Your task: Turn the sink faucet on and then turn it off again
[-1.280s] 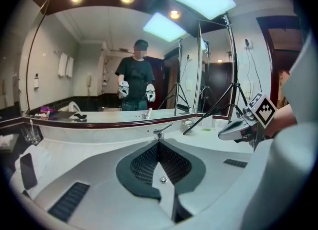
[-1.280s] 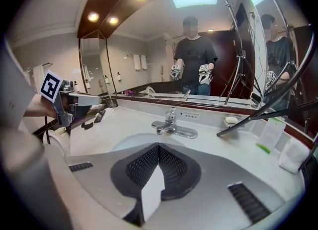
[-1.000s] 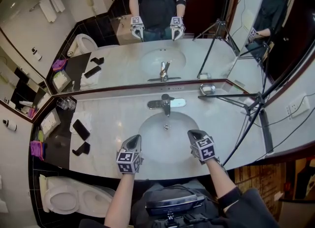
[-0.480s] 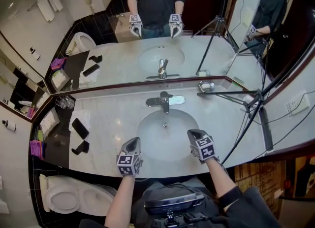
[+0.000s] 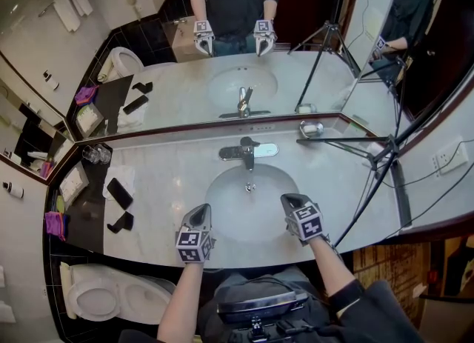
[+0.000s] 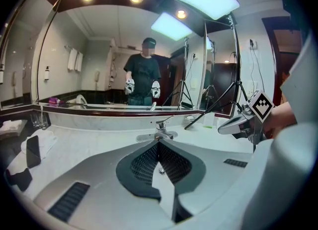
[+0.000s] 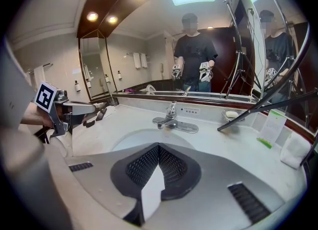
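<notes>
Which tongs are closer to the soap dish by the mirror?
Right. The right tongs hover at the sink's right side, nearer the soap dish; the left tongs are at its left side, farther off.

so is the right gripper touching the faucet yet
Apart. In the head view the right gripper is at the front edge of the sink, with the bowl between it and the faucet.

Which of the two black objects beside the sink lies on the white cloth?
The flat black rectangle farther back; the other black piece lies off the white cloth.
</notes>
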`<action>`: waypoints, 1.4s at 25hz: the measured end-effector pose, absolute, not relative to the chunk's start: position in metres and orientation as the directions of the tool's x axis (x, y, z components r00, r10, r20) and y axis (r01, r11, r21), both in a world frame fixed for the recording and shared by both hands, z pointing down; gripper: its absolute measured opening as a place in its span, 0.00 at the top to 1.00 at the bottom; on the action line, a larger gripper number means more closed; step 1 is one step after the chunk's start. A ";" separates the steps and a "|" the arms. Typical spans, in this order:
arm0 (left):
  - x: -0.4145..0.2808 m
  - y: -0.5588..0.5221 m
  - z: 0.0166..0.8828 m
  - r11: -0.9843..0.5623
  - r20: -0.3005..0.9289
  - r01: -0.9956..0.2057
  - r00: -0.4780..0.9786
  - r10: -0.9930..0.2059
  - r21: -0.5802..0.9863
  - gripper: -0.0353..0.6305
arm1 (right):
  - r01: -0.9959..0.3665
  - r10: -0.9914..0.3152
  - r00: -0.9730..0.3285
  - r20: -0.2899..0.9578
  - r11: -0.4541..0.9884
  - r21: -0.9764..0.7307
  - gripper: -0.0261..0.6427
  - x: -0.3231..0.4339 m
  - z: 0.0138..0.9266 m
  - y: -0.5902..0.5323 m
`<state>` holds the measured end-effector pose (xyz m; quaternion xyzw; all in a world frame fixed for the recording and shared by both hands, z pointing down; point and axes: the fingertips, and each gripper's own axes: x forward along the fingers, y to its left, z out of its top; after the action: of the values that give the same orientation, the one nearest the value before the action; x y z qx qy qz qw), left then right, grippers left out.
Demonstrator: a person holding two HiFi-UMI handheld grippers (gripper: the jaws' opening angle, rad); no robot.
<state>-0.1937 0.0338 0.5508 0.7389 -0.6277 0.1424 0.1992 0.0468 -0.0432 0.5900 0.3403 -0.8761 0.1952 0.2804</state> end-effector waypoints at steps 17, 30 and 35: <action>-0.140 -0.076 0.569 -0.382 0.501 -0.922 0.303 -0.811 -0.061 0.64 | -0.703 -0.454 -0.620 0.640 0.683 -0.196 0.93 0.039 0.619 -0.062; -0.089 -0.174 0.601 -0.581 0.554 -0.750 0.351 -0.755 -0.316 0.46 | -0.714 -0.454 -0.609 0.650 0.671 -0.201 0.93 0.036 0.635 -0.095; -0.072 -0.201 0.611 -0.623 0.565 -0.703 0.376 -0.735 -0.343 0.44 | -0.725 -0.448 -0.597 0.665 0.656 -0.209 0.93 0.045 0.647 -0.096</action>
<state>-0.0716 -0.2005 0.6109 0.8290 -0.4337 0.3523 -0.0223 0.0453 -0.0957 0.6470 0.3404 -0.8618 0.2365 0.2923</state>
